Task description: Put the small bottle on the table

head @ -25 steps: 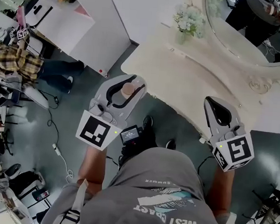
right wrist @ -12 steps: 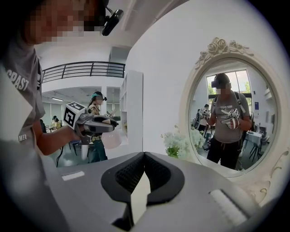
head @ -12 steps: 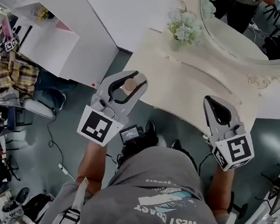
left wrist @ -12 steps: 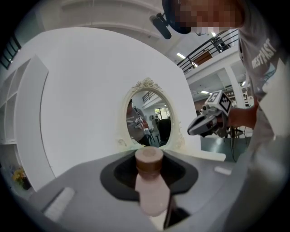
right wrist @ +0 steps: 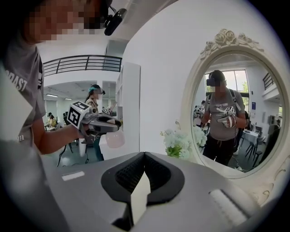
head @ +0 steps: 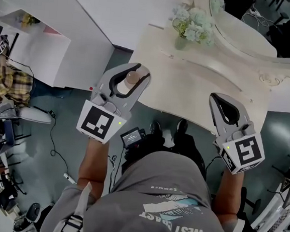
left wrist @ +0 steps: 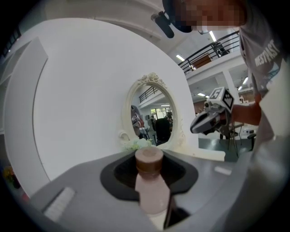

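The left gripper (head: 139, 72) is clamped on the small bottle (head: 132, 77) (pale pink, brown cap), holding it upright by the cream table's (head: 188, 86) near edge. The right gripper (head: 221, 98) is closed on nothing, well apart to the side.

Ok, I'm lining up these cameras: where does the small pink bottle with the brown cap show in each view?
Head view: small pink bottle with brown cap, left of centre, in the left gripper.
Left gripper view: bottom centre.
Right gripper view: left of centre.
Shared landmark: white flower bunch.
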Motion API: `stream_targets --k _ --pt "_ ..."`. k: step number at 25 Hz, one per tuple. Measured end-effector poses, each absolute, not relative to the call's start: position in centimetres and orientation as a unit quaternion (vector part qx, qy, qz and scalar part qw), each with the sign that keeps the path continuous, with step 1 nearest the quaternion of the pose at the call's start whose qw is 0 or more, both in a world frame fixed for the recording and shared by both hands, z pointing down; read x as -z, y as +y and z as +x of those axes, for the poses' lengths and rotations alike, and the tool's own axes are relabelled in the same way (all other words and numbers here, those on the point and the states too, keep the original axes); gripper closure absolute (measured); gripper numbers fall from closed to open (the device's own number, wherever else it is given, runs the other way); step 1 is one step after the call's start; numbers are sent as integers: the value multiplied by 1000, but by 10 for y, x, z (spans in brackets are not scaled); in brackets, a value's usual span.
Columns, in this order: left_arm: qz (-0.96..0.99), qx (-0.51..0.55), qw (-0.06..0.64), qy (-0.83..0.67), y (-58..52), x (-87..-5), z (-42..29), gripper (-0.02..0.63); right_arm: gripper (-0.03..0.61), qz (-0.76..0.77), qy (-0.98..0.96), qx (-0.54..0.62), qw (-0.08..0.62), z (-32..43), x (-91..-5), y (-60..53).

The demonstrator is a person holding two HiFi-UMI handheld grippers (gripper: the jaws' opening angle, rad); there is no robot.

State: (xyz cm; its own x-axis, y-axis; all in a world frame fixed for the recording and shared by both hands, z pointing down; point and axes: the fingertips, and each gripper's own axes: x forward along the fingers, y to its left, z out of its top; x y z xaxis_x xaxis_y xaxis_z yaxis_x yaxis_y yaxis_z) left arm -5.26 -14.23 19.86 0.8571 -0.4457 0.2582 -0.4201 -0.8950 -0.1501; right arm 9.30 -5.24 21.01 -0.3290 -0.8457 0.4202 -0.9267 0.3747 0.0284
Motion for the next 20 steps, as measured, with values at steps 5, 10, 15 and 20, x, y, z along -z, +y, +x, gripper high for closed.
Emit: stream_targets --k 5,10,15,20 --pt "-959 155 38 235 -166 -214 -48 500 575 531 -817 -120 191 95 -225 -76" --pt "-953 164 20 253 -188 -226 -44 500 575 508 -829 -132 194 101 -240 -107" --pt "-946 177 9 270 -208 -242 -42 500 575 481 -842 -141 201 105 -259 -138" --pt "-939 187 -12 290 -224 -270 -39 500 575 455 -851 -157 209 108 -286 -162"
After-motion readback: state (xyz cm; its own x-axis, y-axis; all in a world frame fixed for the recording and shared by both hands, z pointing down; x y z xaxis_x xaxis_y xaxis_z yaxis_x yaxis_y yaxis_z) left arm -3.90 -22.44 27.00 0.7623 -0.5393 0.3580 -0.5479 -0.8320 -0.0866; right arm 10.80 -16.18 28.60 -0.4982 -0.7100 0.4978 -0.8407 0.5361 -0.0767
